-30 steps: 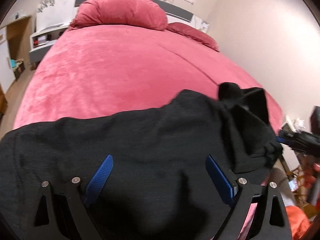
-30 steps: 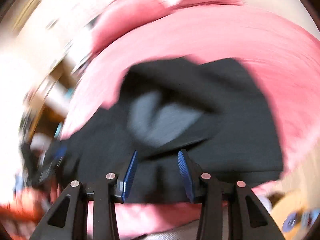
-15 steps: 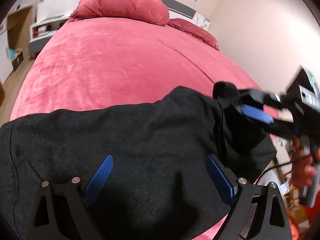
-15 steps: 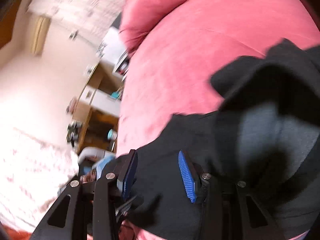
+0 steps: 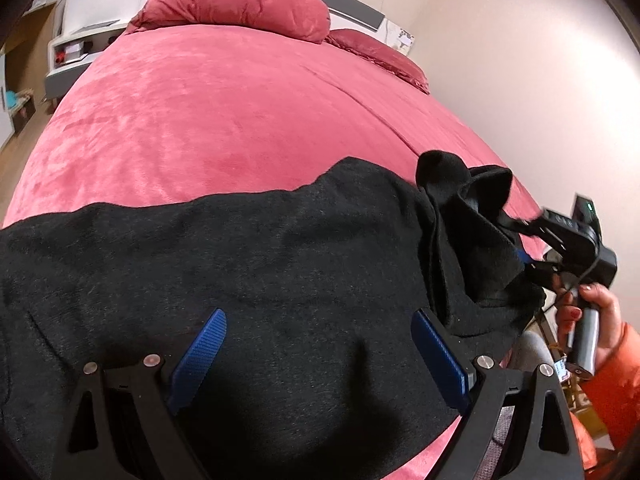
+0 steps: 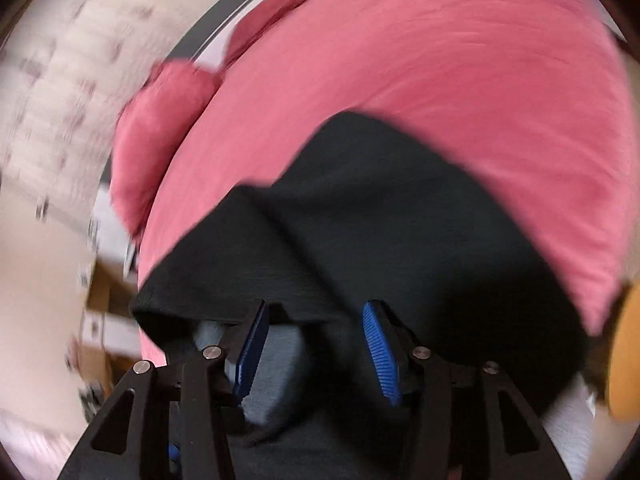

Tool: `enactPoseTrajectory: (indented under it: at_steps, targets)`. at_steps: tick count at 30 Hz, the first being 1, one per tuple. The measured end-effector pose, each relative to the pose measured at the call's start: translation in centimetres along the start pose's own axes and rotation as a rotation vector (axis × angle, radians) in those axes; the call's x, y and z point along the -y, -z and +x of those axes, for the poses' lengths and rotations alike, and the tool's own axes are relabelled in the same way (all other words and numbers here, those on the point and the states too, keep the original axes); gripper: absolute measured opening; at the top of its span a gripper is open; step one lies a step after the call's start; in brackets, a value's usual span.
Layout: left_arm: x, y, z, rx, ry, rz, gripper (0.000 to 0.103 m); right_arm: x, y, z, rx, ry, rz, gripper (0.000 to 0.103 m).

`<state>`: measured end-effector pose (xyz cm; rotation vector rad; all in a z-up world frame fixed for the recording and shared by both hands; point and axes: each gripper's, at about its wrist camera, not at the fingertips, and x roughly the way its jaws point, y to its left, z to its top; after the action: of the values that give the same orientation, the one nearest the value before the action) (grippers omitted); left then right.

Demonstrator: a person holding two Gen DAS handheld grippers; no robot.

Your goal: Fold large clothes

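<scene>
A large black garment (image 5: 248, 264) lies spread across the near end of a red bed (image 5: 224, 112). My left gripper (image 5: 320, 344) is open and hovers just over the cloth, with its blue pads wide apart. At the garment's right end a bunched-up part (image 5: 468, 216) stands raised, and my right gripper (image 5: 520, 248) reaches into it in the left wrist view. In the blurred right wrist view the right gripper (image 6: 316, 344) has its blue pads apart over the black cloth (image 6: 392, 216), with a grey inner lining (image 6: 276, 364) below them.
Red pillows (image 5: 240, 0) lie at the head of the bed. A white and grey bedside unit (image 5: 76, 40) stands at the far left. A pale wall (image 5: 540, 80) runs along the bed's right side. An orange sleeve (image 5: 612, 384) shows at the lower right.
My right gripper swung from the garment's raised end to face down the bed, and its view blurred. The bunched cloth stays raised. My left gripper stayed open in place.
</scene>
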<state>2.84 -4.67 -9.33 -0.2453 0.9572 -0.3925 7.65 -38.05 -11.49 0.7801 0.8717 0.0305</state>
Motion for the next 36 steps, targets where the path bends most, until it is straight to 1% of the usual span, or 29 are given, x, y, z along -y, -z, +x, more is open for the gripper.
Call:
enactPoseTrajectory:
  at_steps: [1,3,4,5,7,8,9,10,12,13,14,15,16,17,19,20,21,22,23,24,26,27,28,29,30,31,32,34,36]
  targets:
    - [-0.3,0.1,-0.4,0.007,0.000,-0.007,0.094,-2.1,0.1,1.1,-0.022,-0.028,-0.026,0.052]
    - [-0.7,0.0,-1.1,0.028,-0.013,-0.018,0.094,-5.8,0.4,2.1,-0.065,-0.185,-0.067,0.052]
    - [-0.9,0.0,-1.2,0.034,-0.016,-0.024,0.094,-7.7,0.7,2.6,-0.095,-0.247,-0.097,0.052]
    - [-1.2,0.0,-1.3,0.035,-0.018,-0.035,0.094,-10.9,1.8,3.5,-0.154,-0.315,-0.157,0.052]
    - [-1.5,0.0,-1.3,0.032,-0.023,-0.059,0.094,-14.3,3.4,4.4,-0.252,-0.383,-0.224,0.052]
    - [-1.6,0.0,-1.3,0.032,-0.022,-0.066,0.094,-15.2,4.0,4.7,-0.294,-0.419,-0.238,0.052]
    - [-1.5,0.0,-1.3,0.033,-0.025,-0.065,0.094,-15.5,4.7,4.1,-0.318,-0.447,-0.247,0.052]
    - [-0.9,0.0,-1.1,0.037,-0.027,-0.052,0.094,-15.3,5.0,3.2,-0.302,-0.436,-0.251,0.052]
    - [-0.1,-0.2,-0.9,0.038,-0.015,-0.021,0.094,-13.9,4.4,2.3,-0.244,-0.382,-0.238,0.052]
    - [0.7,-0.5,-0.7,0.036,-0.002,-0.006,0.094,-12.7,4.4,1.3,-0.210,-0.343,-0.225,0.052]
    - [1.2,-0.8,-0.4,0.034,0.014,-0.001,0.094,-10.0,4.0,0.1,-0.154,-0.261,-0.185,0.052]
    - [1.9,-1.1,-0.1,0.031,0.039,0.004,0.094,-8.2,3.3,-1.3,-0.122,-0.205,-0.144,0.052]
    - [2.7,-1.5,0.3,0.027,0.069,0.008,0.094,-6.0,3.8,-2.0,-0.093,-0.146,-0.089,0.052]
    - [3.5,-1.9,0.6,0.024,0.090,0.014,0.094,-3.7,2.9,-2.8,-0.063,-0.098,-0.012,0.052]
    - [5.0,-2.7,1.6,0.017,0.125,0.020,0.094,0.9,1.6,-3.8,0.019,-0.043,0.156,0.052]
    - [5.3,-3.0,1.8,0.015,0.130,0.018,0.094,1.2,1.7,-3.6,0.034,-0.039,0.191,0.052]
    - [5.7,-3.2,2.0,0.017,0.134,0.018,0.094,1.8,1.6,-2.5,0.016,-0.041,0.221,0.052]
    - [5.8,-3.2,1.9,0.024,0.130,0.019,0.094,2.0,1.2,-1.8,-0.018,-0.066,0.236,0.052]
    - [5.7,-3.2,1.8,0.027,0.124,0.019,0.094,1.1,1.4,-0.5,-0.063,-0.118,0.237,0.052]
    - [5.4,-3.0,1.4,0.032,0.117,0.019,0.094,-0.9,1.6,1.1,-0.111,-0.189,0.207,0.052]
    - [4.8,-2.3,0.7,0.033,0.088,0.006,0.094,-5.5,2.5,3.3,-0.179,-0.279,0.101,0.052]
    - [4.2,-1.9,0.4,0.029,0.069,-0.007,0.094,-7.7,2.8,4.2,-0.212,-0.319,0.048,0.053]
    - [3.4,-1.4,0.1,0.022,0.048,-0.025,0.094,-10.3,3.3,5.0,-0.246,-0.343,-0.016,0.058]
    - [2.8,-1.1,-0.1,0.017,0.033,-0.040,0.094,-13.6,4.4,6.2,-0.319,-0.418,-0.098,0.058]
    - [2.3,-0.8,-0.2,0.013,0.017,-0.057,0.094,-15.1,5.0,6.4,-0.364,-0.459,-0.134,0.058]
    - [1.7,-0.6,-0.3,0.010,0.007,-0.076,0.094,-16.2,5.2,6.6,-0.388,-0.479,-0.159,0.058]
    - [1.5,-0.6,-0.2,0.012,0.005,-0.090,0.094,-16.7,5.4,6.3,-0.386,-0.476,-0.182,0.058]
    - [1.8,-0.6,0.0,0.018,0.014,-0.094,0.094,-16.2,4.8,4.3,-0.328,-0.426,-0.228,0.058]
    - [2.9,-0.9,0.5,0.020,0.039,-0.068,0.094,-11.7,3.7,0.1,-0.230,-0.300,-0.254,0.058]
